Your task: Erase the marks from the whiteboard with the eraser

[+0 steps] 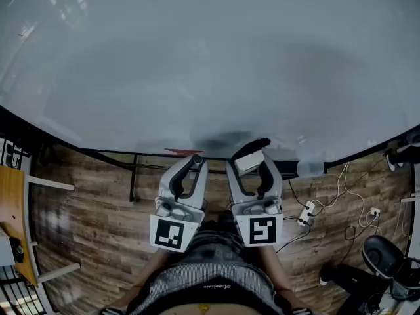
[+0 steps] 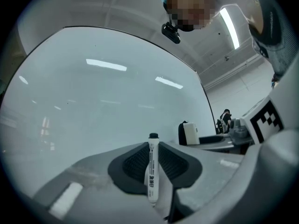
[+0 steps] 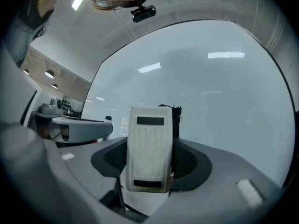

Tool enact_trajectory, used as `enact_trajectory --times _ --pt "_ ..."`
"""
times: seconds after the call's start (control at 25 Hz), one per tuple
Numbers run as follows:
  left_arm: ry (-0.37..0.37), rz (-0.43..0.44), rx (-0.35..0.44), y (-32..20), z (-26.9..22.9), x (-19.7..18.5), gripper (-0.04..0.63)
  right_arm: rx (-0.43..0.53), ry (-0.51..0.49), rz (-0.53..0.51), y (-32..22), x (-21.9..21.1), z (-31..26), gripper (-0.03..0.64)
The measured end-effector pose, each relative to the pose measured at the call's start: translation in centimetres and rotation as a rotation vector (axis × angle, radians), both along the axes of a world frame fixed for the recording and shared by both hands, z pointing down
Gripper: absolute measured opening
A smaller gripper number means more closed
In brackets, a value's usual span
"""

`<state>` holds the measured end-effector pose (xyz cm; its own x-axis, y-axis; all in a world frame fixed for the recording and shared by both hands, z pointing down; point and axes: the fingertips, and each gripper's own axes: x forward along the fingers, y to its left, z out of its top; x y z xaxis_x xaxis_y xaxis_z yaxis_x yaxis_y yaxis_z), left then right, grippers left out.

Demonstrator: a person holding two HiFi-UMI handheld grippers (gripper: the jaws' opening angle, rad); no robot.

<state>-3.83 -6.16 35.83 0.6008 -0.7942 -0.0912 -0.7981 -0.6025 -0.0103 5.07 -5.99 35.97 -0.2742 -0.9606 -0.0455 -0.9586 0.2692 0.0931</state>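
The whiteboard (image 1: 210, 64) fills the upper head view, and I can make out no marks on it in any view. My right gripper (image 1: 252, 155) is shut on a white eraser (image 3: 148, 148) with black felt, held upright just short of the board's lower edge. The eraser (image 1: 247, 160) also shows from above and in the left gripper view (image 2: 190, 133). My left gripper (image 1: 192, 163) is shut on a white marker (image 2: 153, 171) with a black cap, pointing at the board. The two grippers sit side by side, close to my body.
The board's dark frame and tray (image 1: 138, 157) run below it. Beneath lies a wooden floor with cables and a power strip (image 1: 306, 213) at the right, a black chair base (image 1: 384, 254) at the lower right, and a wooden desk edge (image 1: 10, 222) at the left.
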Motion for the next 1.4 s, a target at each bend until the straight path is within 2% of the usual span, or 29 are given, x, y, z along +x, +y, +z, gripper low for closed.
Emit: enact_trajectory --times 0.36,1.4 --pt "-0.005 0.021 -0.006 1.4 0.2 1.4 0.071 -0.017 -0.017 -0.054 1.6 -0.8 0.1 0.261" --pt "-0.02 0.028 -0.016 1.7 0.4 3.9 0.071 -0.029 -0.028 -0.065 1.9 1.5 0.1 0.261"
